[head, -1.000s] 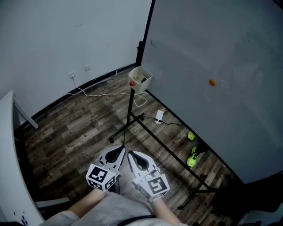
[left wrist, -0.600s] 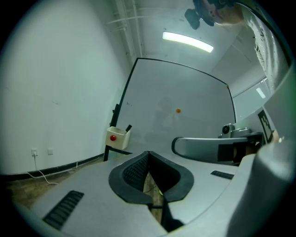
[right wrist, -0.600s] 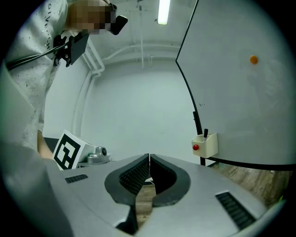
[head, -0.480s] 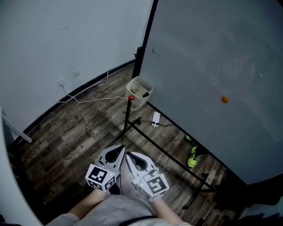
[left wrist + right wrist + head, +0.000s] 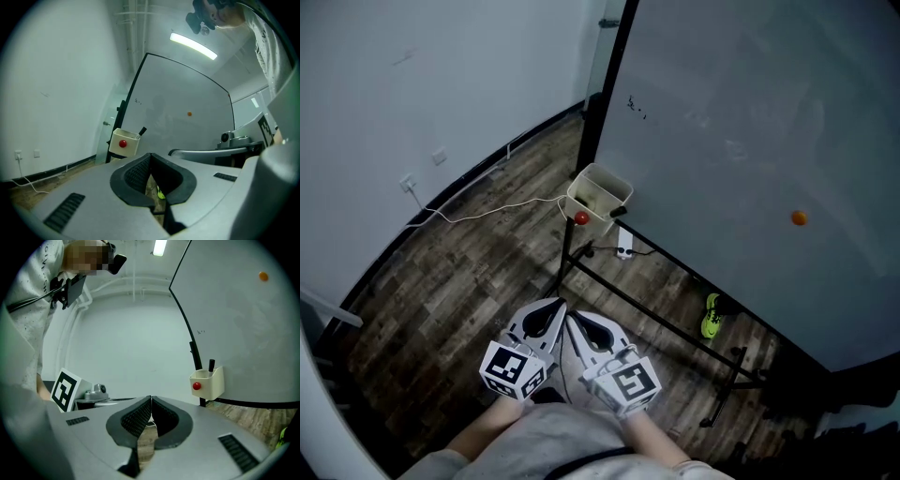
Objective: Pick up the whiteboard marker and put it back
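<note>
Cream box [image 5: 209, 384] beside the whiteboard [image 5: 243, 329] holds one black marker [image 5: 211, 365].

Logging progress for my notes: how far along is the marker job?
Nothing looks done yet: the marker stands in the cream holder. In hand: nothing; the left hand-held gripper and right hand-held gripper are both shut and empty, well short of the holder. Left: reach the holder, take the marker out, put it back.
</note>
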{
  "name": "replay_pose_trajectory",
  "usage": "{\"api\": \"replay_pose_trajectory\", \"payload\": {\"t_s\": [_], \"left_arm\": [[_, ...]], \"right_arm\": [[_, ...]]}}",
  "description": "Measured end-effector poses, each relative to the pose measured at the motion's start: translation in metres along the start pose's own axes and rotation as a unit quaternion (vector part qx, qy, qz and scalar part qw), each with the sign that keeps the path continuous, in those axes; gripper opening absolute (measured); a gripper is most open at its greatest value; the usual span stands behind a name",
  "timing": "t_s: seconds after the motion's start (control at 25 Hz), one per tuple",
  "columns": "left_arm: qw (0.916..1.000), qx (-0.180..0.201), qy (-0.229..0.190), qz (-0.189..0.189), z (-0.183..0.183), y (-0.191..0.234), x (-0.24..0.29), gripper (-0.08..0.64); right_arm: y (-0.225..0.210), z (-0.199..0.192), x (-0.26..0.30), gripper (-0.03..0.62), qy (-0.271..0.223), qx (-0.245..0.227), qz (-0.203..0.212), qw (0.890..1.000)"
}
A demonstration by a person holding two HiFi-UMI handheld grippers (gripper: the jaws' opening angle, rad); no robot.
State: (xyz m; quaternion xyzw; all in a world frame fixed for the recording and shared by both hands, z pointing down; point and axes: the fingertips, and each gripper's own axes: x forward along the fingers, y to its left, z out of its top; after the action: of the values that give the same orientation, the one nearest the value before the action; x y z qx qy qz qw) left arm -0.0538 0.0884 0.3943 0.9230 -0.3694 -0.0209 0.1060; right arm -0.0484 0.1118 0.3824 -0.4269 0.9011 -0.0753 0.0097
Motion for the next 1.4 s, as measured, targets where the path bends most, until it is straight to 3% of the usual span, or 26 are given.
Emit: {"api": "replay_pose_trajectory", "payload": {"t_s": [0.4,0.72,1.04,1.4], "left_arm": [[0.9996,-0.027,-0.003,-0.010,0.003,0.034,-0.005,0.015],[0.9990,-0.042,0.012,-0.012,-0.021,0.037,0.006,0.015],[0.9994,-0.029,-0.015,0.013,0.014,0.059,0.036,0.015],[0.9995,-0.018,-0.025,-0.011,0.035,0.061,0.095,0.015]], "right_arm": [[0.017,-0.001,0.033,0.020,0.016,-0.025,0.001,1.000],[0.003,-0.019,0.035,0.020,0.028,-0.005,0.003,1.000],[-0.025,0.010,0.062,0.020,0.004,-0.040,0.014,0.999],[-0.084,0.038,0.074,0.020,-0.012,-0.052,-0.003,0.999]]}}
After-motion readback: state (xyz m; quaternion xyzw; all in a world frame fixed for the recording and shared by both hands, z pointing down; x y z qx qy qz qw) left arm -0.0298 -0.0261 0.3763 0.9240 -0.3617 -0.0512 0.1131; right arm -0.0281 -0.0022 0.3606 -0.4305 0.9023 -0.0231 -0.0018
